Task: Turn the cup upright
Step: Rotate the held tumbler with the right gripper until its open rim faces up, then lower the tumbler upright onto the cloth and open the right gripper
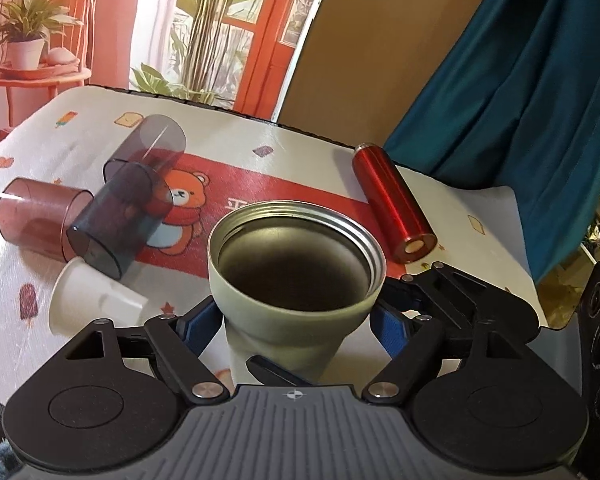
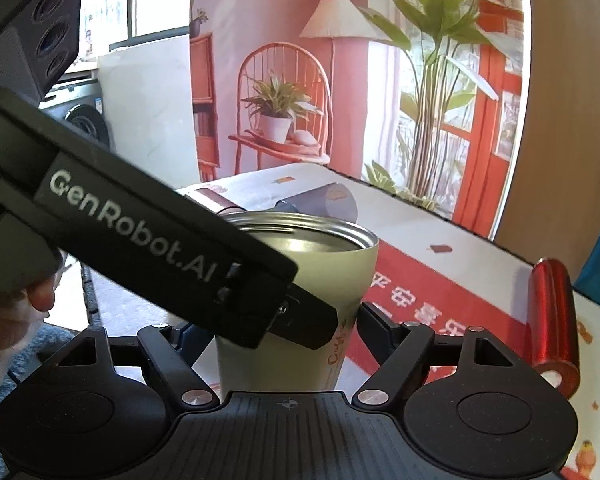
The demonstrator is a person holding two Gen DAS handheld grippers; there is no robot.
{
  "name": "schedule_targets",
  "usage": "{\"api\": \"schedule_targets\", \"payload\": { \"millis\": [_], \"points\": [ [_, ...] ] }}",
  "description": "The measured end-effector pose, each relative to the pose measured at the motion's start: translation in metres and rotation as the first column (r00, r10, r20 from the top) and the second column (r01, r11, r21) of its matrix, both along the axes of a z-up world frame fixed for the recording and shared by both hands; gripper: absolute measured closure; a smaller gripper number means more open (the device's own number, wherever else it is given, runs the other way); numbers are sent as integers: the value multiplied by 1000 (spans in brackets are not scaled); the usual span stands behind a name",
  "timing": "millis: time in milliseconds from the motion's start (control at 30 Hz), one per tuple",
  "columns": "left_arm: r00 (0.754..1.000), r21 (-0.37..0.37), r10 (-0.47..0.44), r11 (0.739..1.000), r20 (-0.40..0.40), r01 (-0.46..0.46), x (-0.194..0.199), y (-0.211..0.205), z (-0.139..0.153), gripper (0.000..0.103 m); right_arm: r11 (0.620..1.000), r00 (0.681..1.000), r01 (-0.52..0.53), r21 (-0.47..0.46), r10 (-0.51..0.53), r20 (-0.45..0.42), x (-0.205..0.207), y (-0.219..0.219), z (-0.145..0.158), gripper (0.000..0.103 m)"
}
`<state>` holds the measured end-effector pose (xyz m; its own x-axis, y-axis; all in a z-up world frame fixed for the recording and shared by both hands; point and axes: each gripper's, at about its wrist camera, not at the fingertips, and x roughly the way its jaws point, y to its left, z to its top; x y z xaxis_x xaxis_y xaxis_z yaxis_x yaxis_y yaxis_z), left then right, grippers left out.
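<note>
Standing mouth-up now between the blue pads of the left tool (image 1: 296,320), pale green cup (image 1: 296,276) near the front edge of the surface (image 1: 308,152), steel-lined interior open to the camera. Pads pressed against both flanks of the cup just under the flared rim, so gripping it, probably to steady it while upright; base out of sight behind the tool body, so whether resting on the surface or lifted just clear cannot be told. From the right wrist view, same cup between the fingers of the right tool (image 2: 288,328) as well, but the left tool's black arm crossing in front and hiding the near finger; far finger apparently just beside the cup wall with a sliver of gap, so grip there uncertain, cannot tell. Judged nearly done: cup upright, release remaining. Lying on their sides well apart from it, a red metal bottle (image 1: 392,204) to the right, and to the left a cluster of tinted clear tumblers (image 1: 120,220) plus a white paper cup (image 1: 88,300), partly overlapping, exact count hard to make out. Handwriting on the cup's side in the right view too cut off to read.
</note>
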<state>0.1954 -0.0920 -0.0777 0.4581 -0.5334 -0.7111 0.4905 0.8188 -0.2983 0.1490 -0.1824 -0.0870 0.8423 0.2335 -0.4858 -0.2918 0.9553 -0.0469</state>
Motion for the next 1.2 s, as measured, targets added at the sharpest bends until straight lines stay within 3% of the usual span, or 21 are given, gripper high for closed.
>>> {"api": "schedule_targets", "payload": {
  "millis": [300, 500, 667, 733, 867, 933, 1033, 1200],
  "points": [
    [999, -15, -14, 1000, -51, 13, -14, 6, -3, 17, 999, 998, 27, 29, -25, -53, -17, 3, 2, 30],
    [996, -9, 2, 1000, -89, -3, -19, 12, -5, 9, 997, 993, 64, 43, -60, -98, -19, 3, 5, 31],
    [998, 11, 34, 999, -57, -33, -31, 23, 7, 5, 994, 988, 103, 30, -99, -120, -25, 3, 8, 29],
    [998, 25, 56, 998, -38, -55, -35, 29, 12, 5, 992, 983, 125, 33, -119, -139, -29, 1, 10, 20],
    [996, 60, 91, 994, -5, -91, -44, 40, 21, 4, 982, 966, 184, 52, -171, -193, -37, -4, 12, 18],
    [994, 69, 110, 992, 1, -110, -47, 46, 23, 4, 977, 960, 207, 52, -193, -201, -44, -6, 12, 6],
    [990, 95, 142, 985, 17, -143, -53, 53, 27, 4, 971, 955, 234, 35, -223, -198, -53, -7, 14, 1],
    [977, 176, 199, 962, 78, -210, -68, 63, 36, 3, 958, 934, 281, 54, -260, -247, -66, -8, 22, 0]
  ]
}}
